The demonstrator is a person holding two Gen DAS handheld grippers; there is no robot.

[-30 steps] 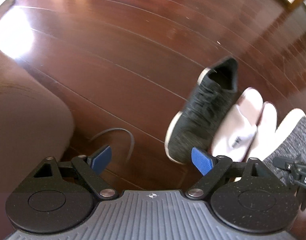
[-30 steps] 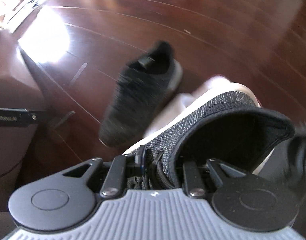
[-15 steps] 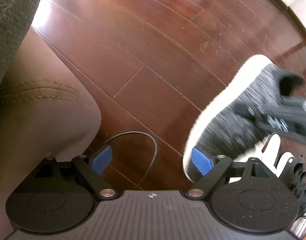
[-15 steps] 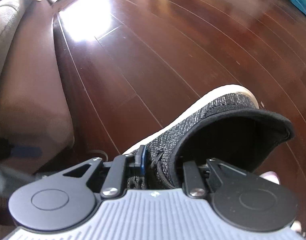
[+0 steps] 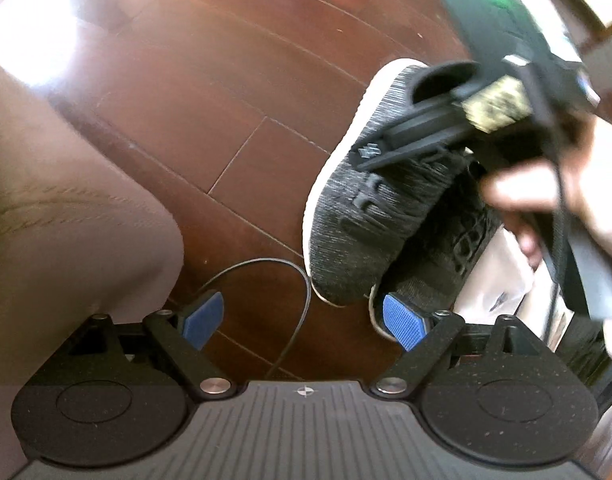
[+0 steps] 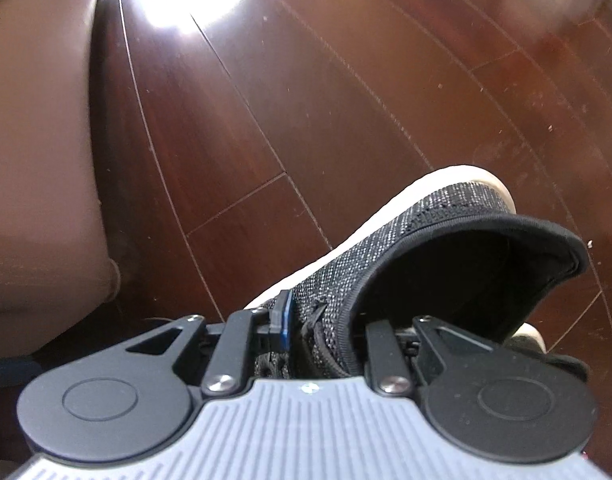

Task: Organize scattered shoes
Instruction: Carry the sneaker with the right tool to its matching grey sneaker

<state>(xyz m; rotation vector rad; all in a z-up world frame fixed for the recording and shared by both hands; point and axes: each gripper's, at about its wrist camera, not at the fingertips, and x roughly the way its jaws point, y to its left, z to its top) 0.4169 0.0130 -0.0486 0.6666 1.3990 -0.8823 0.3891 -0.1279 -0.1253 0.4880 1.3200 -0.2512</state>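
Much of my right-hand tool is a blur at two o'clock in the left wrist view: the right gripper (image 5: 393, 148) shows as dark smeared bars across a grey knit shoe (image 5: 369, 208), and the person's hand (image 5: 561, 200) behind it is a pale smear, with its fingers hard to make out. A second dark shoe (image 5: 449, 256) lies just beside the first at four o'clock, half covered by it, and something pale (image 5: 493, 280) beyond is too hidden to name.

From the right wrist view, my right jaws are pinched on the collar wall of the grey knit shoe, one blue pad on the outer knit, the other finger lost inside the black lining. The shoe runs toward one o'clock, speckled weave above a smooth white sole; whether its sole touches the floor I cannot tell.

My left gripper (image 5: 302, 320) stands with jaws wide apart and nothing between them, the ribbed blue pads (image 5: 403, 322) over glossy reddish plank floor (image 5: 210, 92). A thin black cable (image 5: 294, 312) loops at six o'clock. A tan cushioned form with stitched seams (image 5: 66, 216), cut off by the frame, fills nine o'clock.
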